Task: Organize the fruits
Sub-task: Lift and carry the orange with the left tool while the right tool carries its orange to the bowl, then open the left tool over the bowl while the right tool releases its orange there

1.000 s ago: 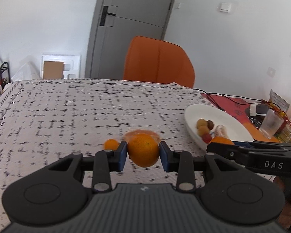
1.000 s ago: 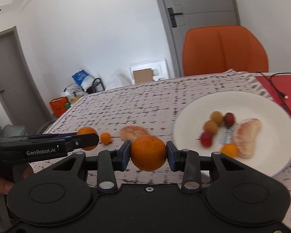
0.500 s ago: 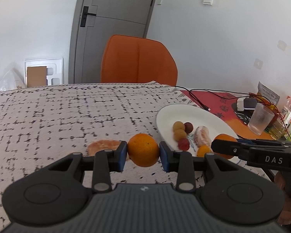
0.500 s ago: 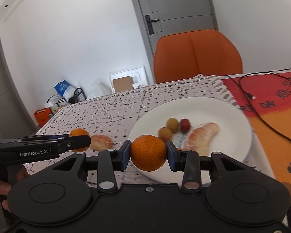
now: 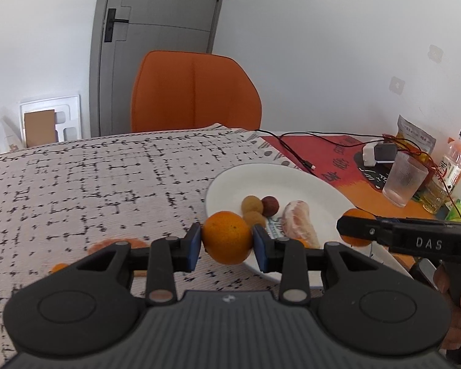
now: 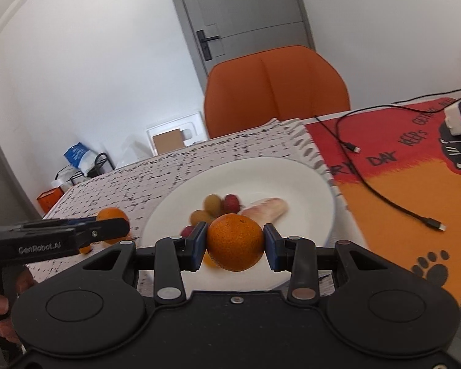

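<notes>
Left gripper (image 5: 227, 243): blue pads clamped on either side of an orange (image 5: 227, 236), pointing forward and downward. Right gripper (image 6: 235, 243): pads clamped on a second orange (image 6: 235, 241), likewise angled down. One bare hand (image 5: 455, 304) grips the right gripper's handle; another hand (image 6: 3, 304) grips the left gripper's.

Patterned table (image 5: 76, 184), plate (image 5: 292, 181) (white), glass (image 5: 404, 181)

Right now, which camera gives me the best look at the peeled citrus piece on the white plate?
The left wrist view: the peeled citrus piece is sharp there, its segments visible beside the small round fruits on the white plate. The right wrist view shows it too, but motion-blurred and pale.
</notes>
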Action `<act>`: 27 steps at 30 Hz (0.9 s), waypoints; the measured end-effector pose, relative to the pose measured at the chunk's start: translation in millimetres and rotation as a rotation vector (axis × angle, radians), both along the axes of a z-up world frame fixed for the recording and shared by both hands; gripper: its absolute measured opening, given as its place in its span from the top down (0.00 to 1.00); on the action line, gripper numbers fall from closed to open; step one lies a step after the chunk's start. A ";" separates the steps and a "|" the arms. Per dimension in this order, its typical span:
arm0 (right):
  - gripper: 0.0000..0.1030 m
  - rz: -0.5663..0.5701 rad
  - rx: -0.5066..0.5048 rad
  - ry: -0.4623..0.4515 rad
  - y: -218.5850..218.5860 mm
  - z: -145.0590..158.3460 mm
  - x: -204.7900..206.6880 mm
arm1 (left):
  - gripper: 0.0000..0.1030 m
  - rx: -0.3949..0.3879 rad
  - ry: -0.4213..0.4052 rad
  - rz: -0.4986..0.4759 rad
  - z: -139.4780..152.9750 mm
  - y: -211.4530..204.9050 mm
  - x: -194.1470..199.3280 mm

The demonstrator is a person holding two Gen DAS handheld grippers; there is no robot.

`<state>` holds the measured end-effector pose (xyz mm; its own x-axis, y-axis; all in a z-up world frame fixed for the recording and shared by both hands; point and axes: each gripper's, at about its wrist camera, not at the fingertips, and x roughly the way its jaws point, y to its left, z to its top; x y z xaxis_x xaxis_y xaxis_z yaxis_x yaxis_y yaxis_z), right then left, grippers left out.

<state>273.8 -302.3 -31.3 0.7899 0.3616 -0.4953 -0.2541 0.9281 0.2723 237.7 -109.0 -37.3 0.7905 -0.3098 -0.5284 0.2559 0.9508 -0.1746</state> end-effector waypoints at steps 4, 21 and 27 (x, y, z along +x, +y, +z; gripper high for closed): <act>0.64 -0.024 0.003 -0.019 -10.0 0.9 6.5 | 0.67 0.008 0.009 -0.019 -3.2 -12.9 6.8; 0.64 -0.039 0.021 -0.026 -22.0 -2.4 17.6 | 0.62 0.055 0.003 -0.006 -2.9 -31.6 11.5; 0.58 -0.045 0.024 -0.031 -19.7 -2.3 20.2 | 0.52 0.079 -0.017 0.039 0.9 -17.2 2.7</act>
